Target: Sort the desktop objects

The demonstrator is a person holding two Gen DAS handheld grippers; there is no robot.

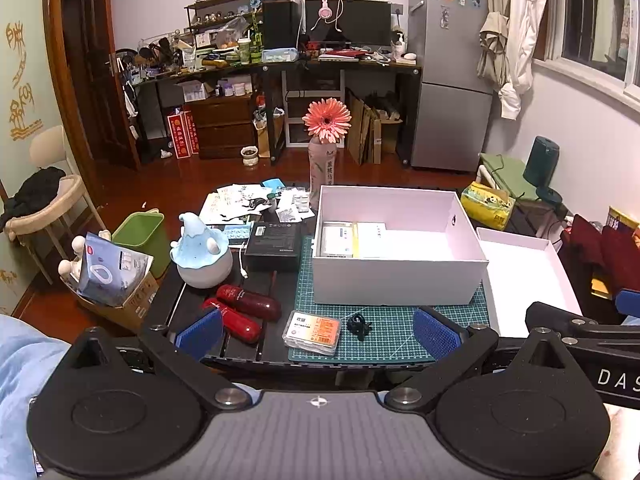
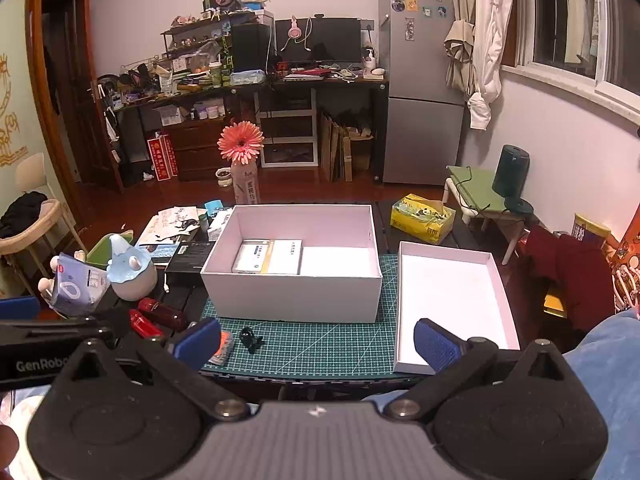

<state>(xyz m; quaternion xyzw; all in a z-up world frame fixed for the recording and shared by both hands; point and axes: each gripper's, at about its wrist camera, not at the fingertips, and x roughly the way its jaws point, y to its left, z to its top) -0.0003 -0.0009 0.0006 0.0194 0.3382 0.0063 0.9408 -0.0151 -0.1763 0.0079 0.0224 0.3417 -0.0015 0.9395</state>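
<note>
A large open white cardboard box [image 1: 396,276] stands in the middle of the left wrist view on a green gridded cutting mat [image 1: 396,332]. Inside it, against its left wall, lie two flat white packets [image 1: 352,238], one with a yellow edge. Just in front of the box, on the mat, sit a small clear plastic case with an orange label [image 1: 312,332] and, to its right, a small black clip-like piece [image 1: 359,326]. Left of the mat, on the dark table [image 1: 192,300], two glossy dark red capsule-shaped cases [image 1: 240,312] lie side by side, with a pale blue and white mountain-shaped ornament [image 1: 200,252] and a flat black carton [image 1: 274,246] behind them. The shallow white box lid [image 2: 452,304] lies open side up, just right of the box. A pink gerbera in a tall bottle [image 1: 326,140] rises behind the box.

The left gripper [image 1: 318,330] hovers low in the frame with blue pads [image 1: 434,332] spread wide, nothing between them. The right gripper [image 2: 318,346] is likewise spread wide and empty, one pad [image 2: 436,344] over the lid's near corner.
</note>
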